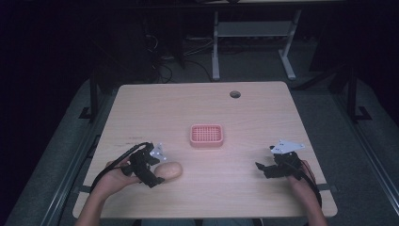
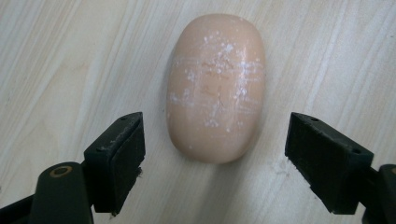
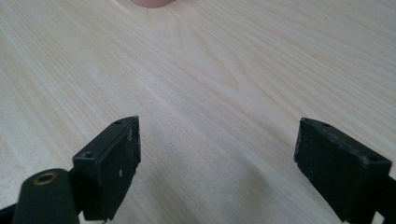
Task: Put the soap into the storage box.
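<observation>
The left gripper (image 2: 212, 163) is held wide open, its jaws flanking the near end of the soap bar (image 2: 215, 86), which lies on the table (image 2: 70, 56). Gripped so near its rounded end, the bar could be squeezed out.

The right gripper (image 3: 217, 163), well apart from the soap bar, is also spread wide, nothing held.

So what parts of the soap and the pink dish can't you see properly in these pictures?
- Soap underside: in the left gripper view it lies on the table.
- Soap's near end: in the high view the left gripper covers it.
- Pink dish: in the right gripper view the top edge cuts off all but a sliver.
- Pink dish grid holes: in the high view, too small to count.
</observation>
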Demonstrator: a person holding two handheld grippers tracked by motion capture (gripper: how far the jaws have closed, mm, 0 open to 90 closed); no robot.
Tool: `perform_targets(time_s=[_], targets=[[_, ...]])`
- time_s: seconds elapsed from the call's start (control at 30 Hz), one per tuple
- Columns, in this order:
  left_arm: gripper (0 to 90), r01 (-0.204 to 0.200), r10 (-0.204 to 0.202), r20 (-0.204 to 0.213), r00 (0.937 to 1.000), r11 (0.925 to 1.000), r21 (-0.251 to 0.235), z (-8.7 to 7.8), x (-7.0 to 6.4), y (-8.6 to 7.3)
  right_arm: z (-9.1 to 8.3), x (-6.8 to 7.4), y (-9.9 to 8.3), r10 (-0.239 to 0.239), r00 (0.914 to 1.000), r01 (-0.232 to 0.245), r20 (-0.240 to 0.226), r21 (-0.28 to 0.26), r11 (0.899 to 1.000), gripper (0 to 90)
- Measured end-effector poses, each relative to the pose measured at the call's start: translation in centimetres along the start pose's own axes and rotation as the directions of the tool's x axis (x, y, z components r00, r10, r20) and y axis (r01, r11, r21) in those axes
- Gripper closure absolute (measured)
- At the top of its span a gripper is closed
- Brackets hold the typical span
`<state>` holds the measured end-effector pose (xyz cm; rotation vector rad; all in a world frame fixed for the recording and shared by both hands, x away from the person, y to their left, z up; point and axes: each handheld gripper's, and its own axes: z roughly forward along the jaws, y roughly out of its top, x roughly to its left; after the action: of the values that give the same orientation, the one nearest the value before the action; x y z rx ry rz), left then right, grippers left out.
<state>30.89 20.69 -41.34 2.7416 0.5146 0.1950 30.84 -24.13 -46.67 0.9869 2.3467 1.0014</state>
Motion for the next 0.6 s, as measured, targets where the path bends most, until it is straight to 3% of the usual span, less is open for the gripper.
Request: perform_targets(time_s=[0.6], targets=[[20.9, -0.019, 0.017, 0.04, 0.9991, 0.9991, 0.037, 1.5, 0.1, 1.7, 0.0, -0.1, 0.0, 0.003, 1.0, -0.003, -0.008, -0.01, 1.0, 13.9]])
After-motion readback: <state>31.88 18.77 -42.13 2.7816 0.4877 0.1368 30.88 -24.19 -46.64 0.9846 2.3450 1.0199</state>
